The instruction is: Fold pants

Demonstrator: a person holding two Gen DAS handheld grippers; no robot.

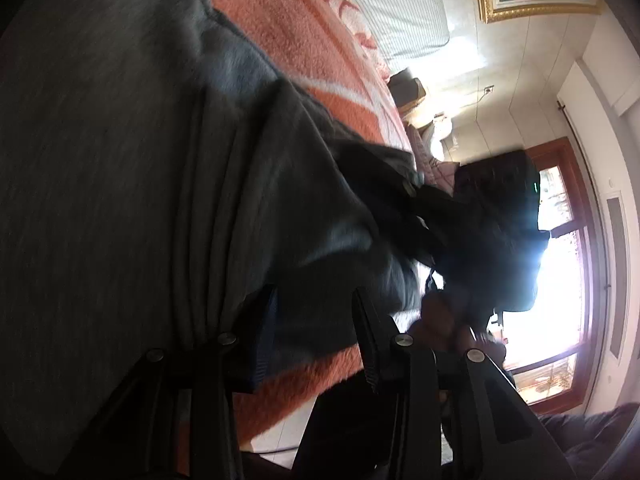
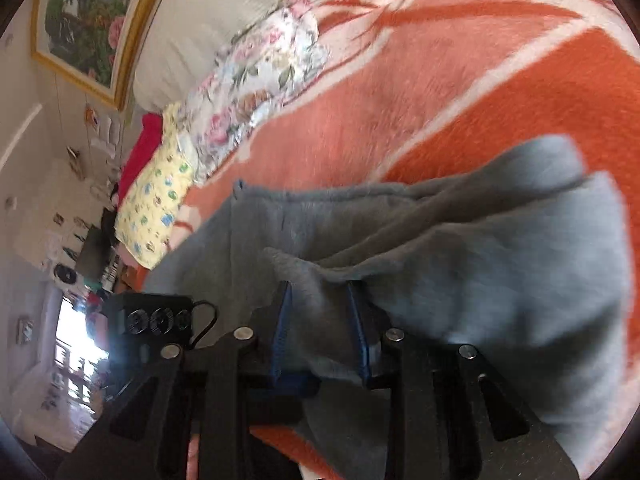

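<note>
The grey pants (image 1: 120,184) lie bunched on an orange and white blanket (image 1: 304,36) that covers a bed. My left gripper (image 1: 316,320) stands open at the cloth's near edge. Dark fabric and a strip of blanket show in the gap, and folds gather over the outer side of one finger. In the right wrist view the pants (image 2: 500,280) spread to the right over the blanket (image 2: 500,100). My right gripper (image 2: 320,304) has a thick fold filling the space between its blue pads (image 2: 282,328), both of which touch the cloth. The picture is motion blurred.
A floral pillow (image 2: 260,80), a yellow patterned cloth (image 2: 160,192) and a red item (image 2: 140,152) lie at the bed's head. A gold-framed painting (image 2: 88,20) hangs above. A hand (image 1: 436,320) and a black device body (image 1: 500,232) sit before a bright window (image 1: 568,280).
</note>
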